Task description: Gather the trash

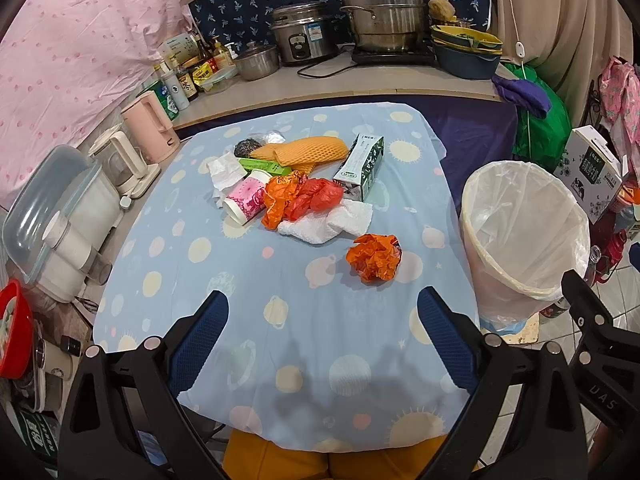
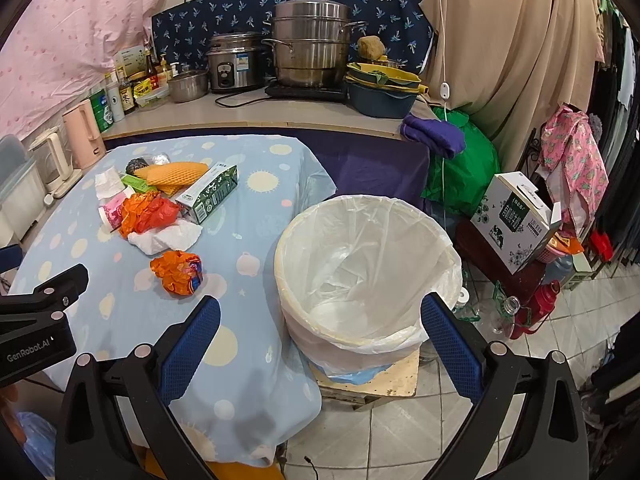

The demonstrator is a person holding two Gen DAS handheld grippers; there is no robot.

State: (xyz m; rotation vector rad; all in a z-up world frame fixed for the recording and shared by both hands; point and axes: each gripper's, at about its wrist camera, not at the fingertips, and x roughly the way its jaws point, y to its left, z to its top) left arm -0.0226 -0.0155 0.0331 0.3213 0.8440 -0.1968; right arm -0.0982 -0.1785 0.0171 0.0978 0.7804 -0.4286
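Trash lies on the blue planet-print tablecloth (image 1: pixel 280 280). A crumpled orange wrapper (image 1: pixel 374 257) lies alone, nearest me; it also shows in the right wrist view (image 2: pixel 178 272). Behind it is a pile: white tissue (image 1: pixel 328 222), red-orange plastic bags (image 1: pixel 300 196), a pink paper cup (image 1: pixel 248 198), a green milk carton (image 1: pixel 360 166), orange foam netting (image 1: pixel 308 150). A white-lined bin (image 2: pixel 360 264) stands right of the table. My left gripper (image 1: pixel 322 324) is open and empty over the near table. My right gripper (image 2: pixel 320 328) is open and empty in front of the bin.
Kettles (image 1: pixel 148 128) and a plastic container (image 1: pixel 60 216) line the table's left. A counter behind holds pots (image 1: pixel 380 12), a rice cooker (image 1: pixel 304 34) and bottles (image 1: pixel 188 76). A milk box (image 2: pixel 516 220), a green bag (image 2: pixel 464 168) and bottles (image 2: pixel 532 308) crowd the floor right of the bin.
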